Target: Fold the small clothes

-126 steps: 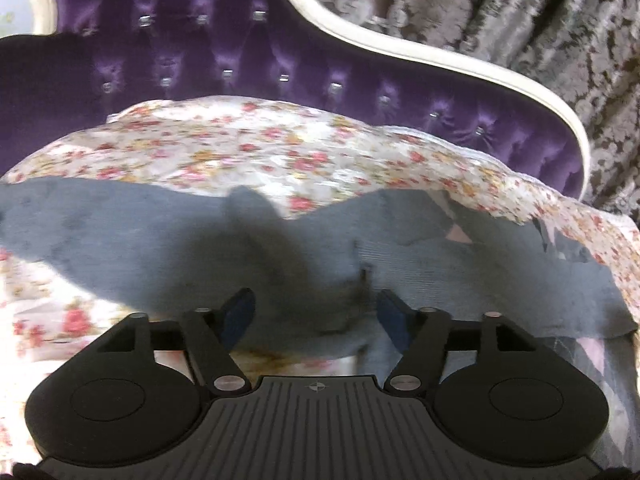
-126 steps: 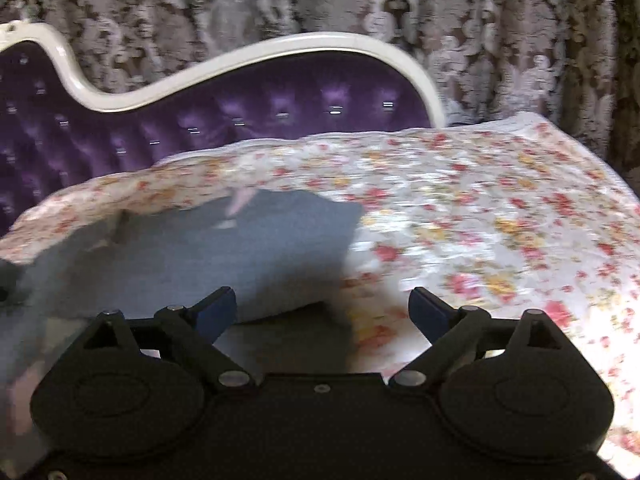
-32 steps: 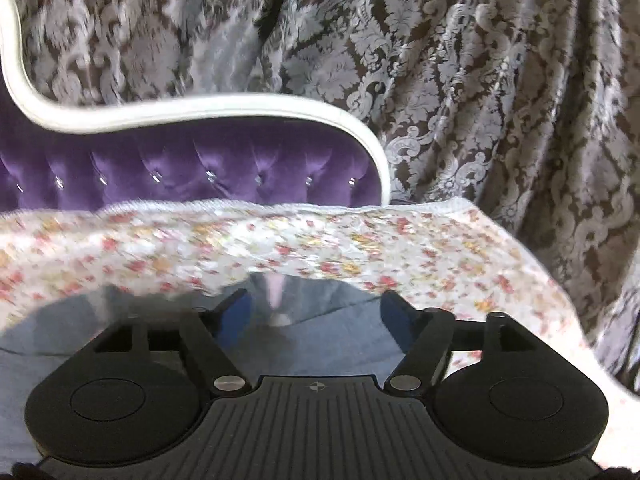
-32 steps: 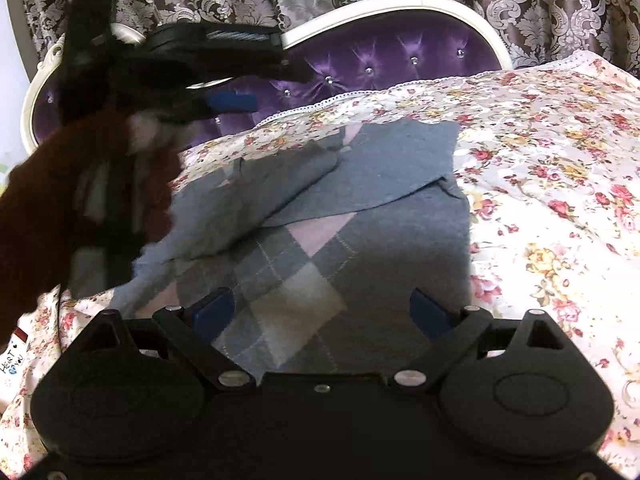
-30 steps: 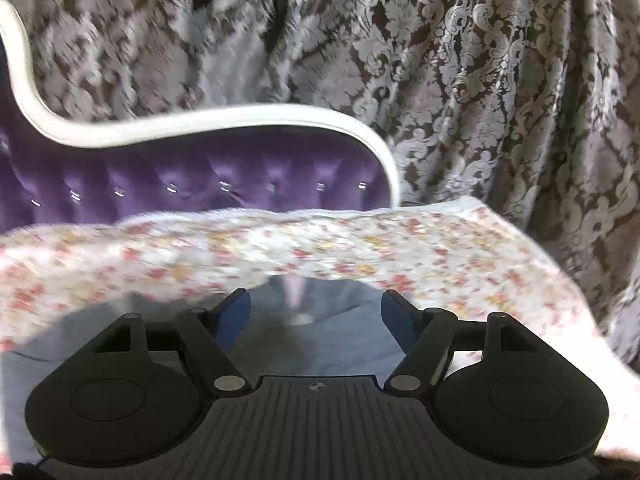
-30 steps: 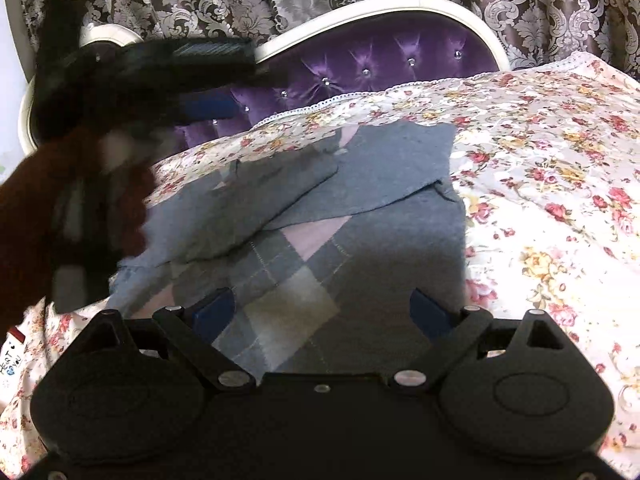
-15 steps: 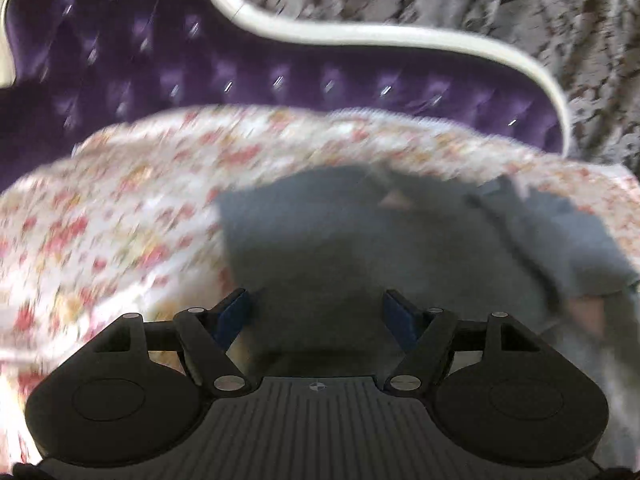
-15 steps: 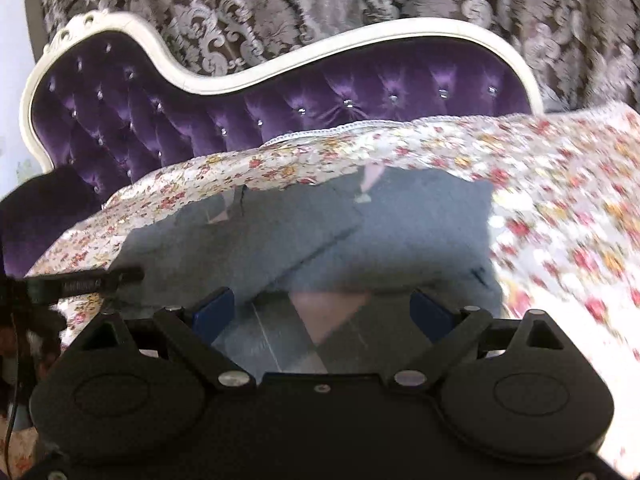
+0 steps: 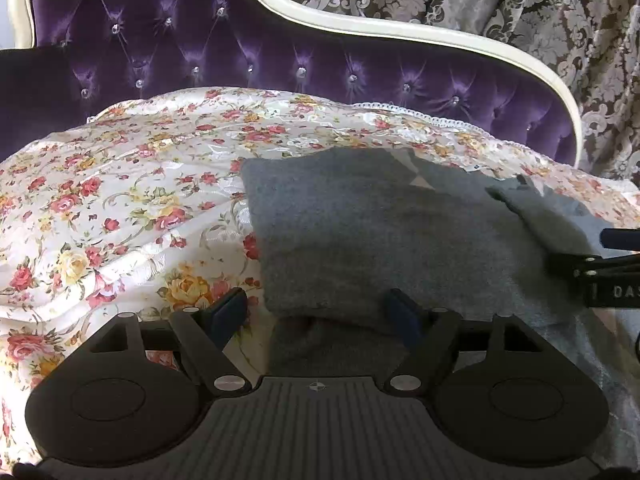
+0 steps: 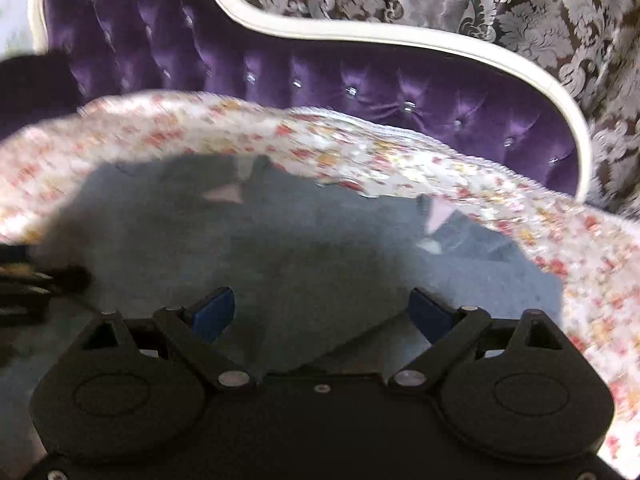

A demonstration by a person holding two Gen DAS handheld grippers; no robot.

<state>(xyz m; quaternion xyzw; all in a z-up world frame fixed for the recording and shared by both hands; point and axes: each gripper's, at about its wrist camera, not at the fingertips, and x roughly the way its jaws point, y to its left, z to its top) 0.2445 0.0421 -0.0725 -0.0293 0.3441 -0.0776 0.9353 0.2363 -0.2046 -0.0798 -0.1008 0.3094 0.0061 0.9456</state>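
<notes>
A small grey knit sweater (image 9: 384,236) lies on the floral bedspread (image 9: 120,200), its sleeves folded in over the body. It also shows in the right wrist view (image 10: 304,248), blurred, with pink argyle patches. My left gripper (image 9: 316,312) is open and empty, low over the sweater's near left edge. My right gripper (image 10: 320,308) is open and empty, low over the sweater's middle. The right gripper's body shows at the right edge of the left wrist view (image 9: 600,276). The left gripper's body shows at the left edge of the right wrist view (image 10: 36,280).
A purple tufted headboard (image 9: 240,52) with a white frame stands behind the bed. Patterned grey curtains (image 9: 560,12) hang beyond it. The bedspread extends bare to the left of the sweater.
Both grippers have dropped low over the sweater. The left one swung left from the sweater's far side to its near left edge. A sleeve has been folded in.
</notes>
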